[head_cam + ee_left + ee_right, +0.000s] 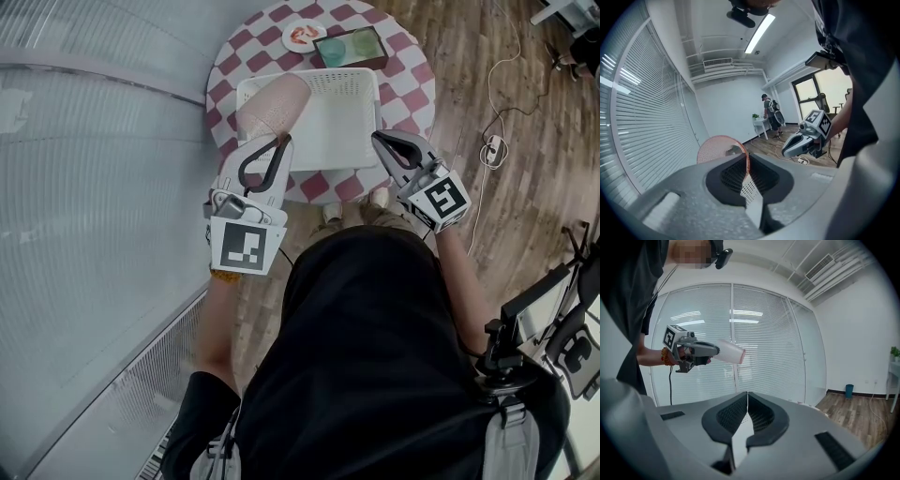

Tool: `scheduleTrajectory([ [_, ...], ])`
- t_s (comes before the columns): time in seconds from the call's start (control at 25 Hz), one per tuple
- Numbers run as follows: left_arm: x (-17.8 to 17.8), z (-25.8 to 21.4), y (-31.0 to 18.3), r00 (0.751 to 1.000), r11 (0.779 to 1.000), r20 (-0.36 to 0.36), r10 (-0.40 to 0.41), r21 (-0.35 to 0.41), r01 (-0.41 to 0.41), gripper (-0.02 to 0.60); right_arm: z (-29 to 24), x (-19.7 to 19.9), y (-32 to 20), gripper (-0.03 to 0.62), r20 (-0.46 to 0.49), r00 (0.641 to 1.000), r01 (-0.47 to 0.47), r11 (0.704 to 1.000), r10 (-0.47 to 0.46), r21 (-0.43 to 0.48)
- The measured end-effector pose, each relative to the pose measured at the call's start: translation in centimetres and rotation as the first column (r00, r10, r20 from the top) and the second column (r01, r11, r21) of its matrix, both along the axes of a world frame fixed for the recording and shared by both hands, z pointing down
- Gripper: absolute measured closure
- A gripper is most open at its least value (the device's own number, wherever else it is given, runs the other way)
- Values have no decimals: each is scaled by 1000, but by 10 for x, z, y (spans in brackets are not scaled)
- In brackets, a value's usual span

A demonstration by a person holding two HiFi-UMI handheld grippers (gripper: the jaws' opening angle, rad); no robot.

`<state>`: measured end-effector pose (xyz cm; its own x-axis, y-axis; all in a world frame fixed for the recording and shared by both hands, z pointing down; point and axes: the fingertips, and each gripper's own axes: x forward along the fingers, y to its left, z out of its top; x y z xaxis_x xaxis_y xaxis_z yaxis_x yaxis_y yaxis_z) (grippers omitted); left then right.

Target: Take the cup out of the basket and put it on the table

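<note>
The room had a wood floor (497, 225) and slatted blinds (94, 187) along the person's left side. A round table (412, 75) under a red-and-white checked cloth carried a white perforated basket (361, 77), with a dark tray (349, 49) of two green cups and a small plate (302, 36) beyond it at the far edge. The left tool (746, 157) was clamped on the wall of a pale pink cup (272, 105), one jaw inside the mouth and one outside. The cup was held clear of the basket, in the air over its near left corner. It lay roughly level, sticking out ahead of the tool. The right tool (747, 394) sat at the basket's near right corner with its jaws drawn together. A strip of perforated white showed in the slit between them; whether they pinched the basket's rim could not be told. A second person (771, 115) stood at a small white table at the far end of the room.
</note>
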<state>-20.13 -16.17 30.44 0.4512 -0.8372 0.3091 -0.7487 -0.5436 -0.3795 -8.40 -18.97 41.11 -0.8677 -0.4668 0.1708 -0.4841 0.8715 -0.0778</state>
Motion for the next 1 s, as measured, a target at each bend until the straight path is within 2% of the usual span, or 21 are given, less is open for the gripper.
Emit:
scheduleTrajectory([
  [0.32, -4, -20, 13, 999, 996, -43, -1, 93, 5, 560, -11, -6, -1, 583, 1, 1000, 8, 1000, -8, 22],
  [0.52, -10, -27, 15, 988, 989, -156, -3, 145, 25, 560, -17, -9, -1, 583, 2, 1000, 28, 999, -28, 46],
  [0.6, -9, -25, 14, 984, 985, -179, 8, 170, 23, 560, -20, -8, -2, 583, 5, 1000, 23, 998, -23, 56],
  [0.88, -9, -8, 21, 971, 983, -237, 38, 186, 7, 560, -38, -9, 3, 583, 61, 998, 3, 993, -10, 121],
  [1.0, -8, -1, 25, 970, 982, -240, 47, 188, -1, 560, -44, -10, 8, 583, 77, 997, -1, 987, -11, 158],
])
